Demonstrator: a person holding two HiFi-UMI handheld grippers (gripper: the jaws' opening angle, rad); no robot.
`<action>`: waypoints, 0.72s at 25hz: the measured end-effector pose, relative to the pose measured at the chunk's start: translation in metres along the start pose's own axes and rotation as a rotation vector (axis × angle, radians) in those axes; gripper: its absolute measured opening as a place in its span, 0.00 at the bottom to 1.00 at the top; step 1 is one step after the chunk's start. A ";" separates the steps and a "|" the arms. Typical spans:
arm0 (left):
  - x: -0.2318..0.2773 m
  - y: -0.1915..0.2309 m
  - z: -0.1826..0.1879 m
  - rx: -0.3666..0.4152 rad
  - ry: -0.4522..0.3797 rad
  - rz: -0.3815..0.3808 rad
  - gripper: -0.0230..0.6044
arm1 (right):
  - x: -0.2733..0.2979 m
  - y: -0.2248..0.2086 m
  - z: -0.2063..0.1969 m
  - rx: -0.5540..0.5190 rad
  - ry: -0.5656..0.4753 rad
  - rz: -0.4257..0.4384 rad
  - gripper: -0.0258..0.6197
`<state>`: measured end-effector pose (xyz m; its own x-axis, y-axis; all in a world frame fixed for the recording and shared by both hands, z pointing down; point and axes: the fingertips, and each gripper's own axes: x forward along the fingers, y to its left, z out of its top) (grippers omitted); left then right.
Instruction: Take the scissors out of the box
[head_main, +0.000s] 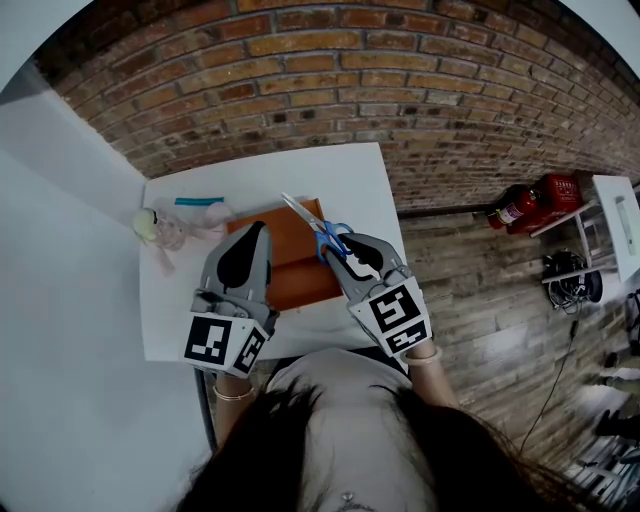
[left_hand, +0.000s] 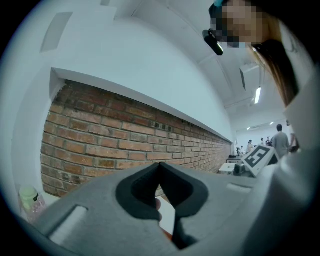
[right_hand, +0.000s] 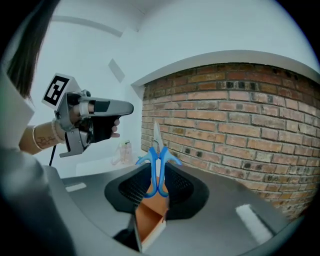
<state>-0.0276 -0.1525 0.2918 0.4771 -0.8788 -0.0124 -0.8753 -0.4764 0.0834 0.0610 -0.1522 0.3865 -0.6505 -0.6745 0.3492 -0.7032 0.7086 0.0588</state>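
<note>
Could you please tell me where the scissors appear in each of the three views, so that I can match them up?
Head view: scissors just right of centre, in the right gripper, blades pointing up-left over the orange box.
Left gripper view: not in it.
Right gripper view: scissors at centre, blue handles between the jaws, blades pointing up.
Shared landmark: the brick wall, in all three views.

White table (head_main: 330, 175), brick wall (head_main: 350, 70), red extinguisher (head_main: 515, 210)
</note>
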 end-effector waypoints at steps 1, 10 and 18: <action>0.001 -0.001 0.000 0.001 0.000 0.000 0.04 | -0.001 -0.001 0.002 0.003 -0.012 0.001 0.19; 0.009 -0.005 0.004 0.014 -0.005 -0.003 0.04 | -0.008 -0.008 0.017 0.002 -0.082 0.000 0.19; 0.011 -0.005 0.006 0.020 -0.006 0.000 0.04 | -0.012 -0.013 0.029 -0.001 -0.125 -0.002 0.19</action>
<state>-0.0182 -0.1595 0.2856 0.4765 -0.8790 -0.0188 -0.8768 -0.4766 0.0632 0.0695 -0.1592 0.3544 -0.6802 -0.6962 0.2294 -0.7039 0.7077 0.0604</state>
